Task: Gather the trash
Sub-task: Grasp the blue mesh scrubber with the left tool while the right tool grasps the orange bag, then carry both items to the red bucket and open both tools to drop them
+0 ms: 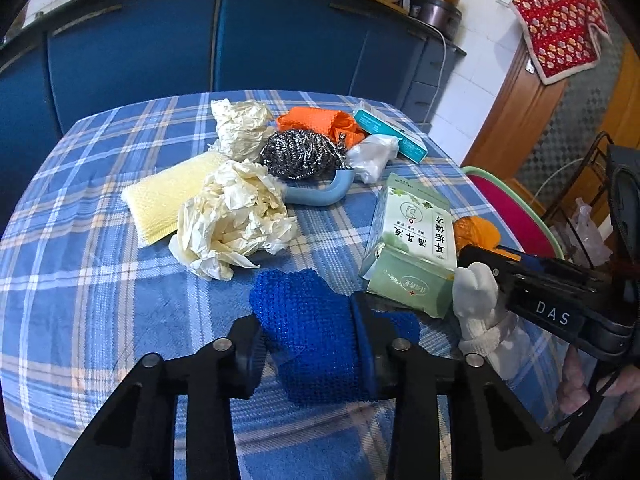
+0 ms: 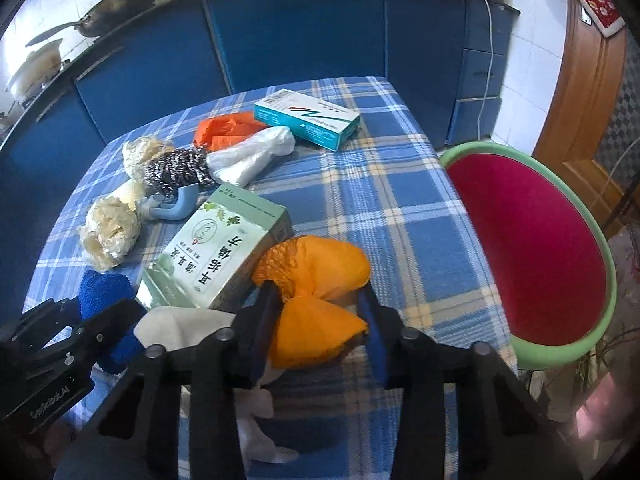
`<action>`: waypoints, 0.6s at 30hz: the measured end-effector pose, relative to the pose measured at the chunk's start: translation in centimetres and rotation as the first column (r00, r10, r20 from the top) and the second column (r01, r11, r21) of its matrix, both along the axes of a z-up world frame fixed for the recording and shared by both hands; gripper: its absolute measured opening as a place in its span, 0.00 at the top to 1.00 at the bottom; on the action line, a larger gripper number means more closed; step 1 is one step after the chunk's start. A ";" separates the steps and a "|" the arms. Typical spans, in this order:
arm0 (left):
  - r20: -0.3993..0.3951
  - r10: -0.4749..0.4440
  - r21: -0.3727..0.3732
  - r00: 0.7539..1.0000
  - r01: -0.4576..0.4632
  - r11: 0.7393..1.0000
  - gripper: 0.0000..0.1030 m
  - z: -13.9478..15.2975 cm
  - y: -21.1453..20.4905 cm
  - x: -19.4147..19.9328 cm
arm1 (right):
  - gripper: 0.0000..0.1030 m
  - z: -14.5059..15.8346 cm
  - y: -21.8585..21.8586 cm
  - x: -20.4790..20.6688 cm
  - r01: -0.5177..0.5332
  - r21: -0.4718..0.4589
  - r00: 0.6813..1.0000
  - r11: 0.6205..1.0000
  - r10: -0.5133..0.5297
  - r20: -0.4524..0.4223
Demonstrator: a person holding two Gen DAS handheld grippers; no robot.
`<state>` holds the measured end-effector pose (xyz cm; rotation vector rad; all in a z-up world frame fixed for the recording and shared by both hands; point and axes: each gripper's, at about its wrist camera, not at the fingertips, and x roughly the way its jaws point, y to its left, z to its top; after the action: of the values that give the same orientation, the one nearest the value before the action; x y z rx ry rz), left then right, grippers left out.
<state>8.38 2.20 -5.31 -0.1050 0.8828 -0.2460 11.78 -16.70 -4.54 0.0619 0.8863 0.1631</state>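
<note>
On the blue plaid tablecloth [image 1: 100,280] my left gripper [image 1: 312,342] is shut on a blue knitted cloth [image 1: 304,312], which bulges out ahead of the pads. My right gripper [image 2: 318,320] is shut on a crumpled orange mesh cloth [image 2: 320,264] lying beside a green carton [image 2: 224,248]. Two wads of crumpled cream paper [image 1: 232,220] [image 1: 240,128], a white plastic bag [image 1: 372,156] and a teal box [image 1: 392,132] lie further back. A white rag [image 1: 476,296] sits between the two grippers.
A steel wool scourer [image 1: 300,154] rests in a pale blue holder, with a yellow sponge [image 1: 168,196] and another orange cloth [image 1: 320,120] nearby. A red basin with a green rim [image 2: 528,248] stands off the table's right edge. Blue cabinets [image 1: 280,40] run behind.
</note>
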 end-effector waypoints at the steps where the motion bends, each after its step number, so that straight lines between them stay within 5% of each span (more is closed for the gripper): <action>1: 0.002 0.004 0.005 1.000 -0.004 1.000 0.65 0.1 0.0 -0.1 | 0.70 0.0 0.0 -0.1 -0.002 0.005 1.000 1.000 0.002 0.001; 7: 0.003 0.049 0.002 0.999 -0.049 0.999 0.70 0.8 0.6 -1.2 | 0.81 0.6 -0.6 -1.4 -0.022 0.035 0.999 0.999 0.020 0.033; 18: 0.093 0.102 -0.011 0.990 -0.102 0.995 0.71 3.9 0.9 -3.8 | 0.82 3.2 -2.2 -4.4 -0.007 0.123 0.990 0.992 -0.011 0.140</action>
<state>4.60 3.08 -1.40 -0.1432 0.7813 -0.1569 7.41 -18.89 -1.37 0.1649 0.7350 0.2178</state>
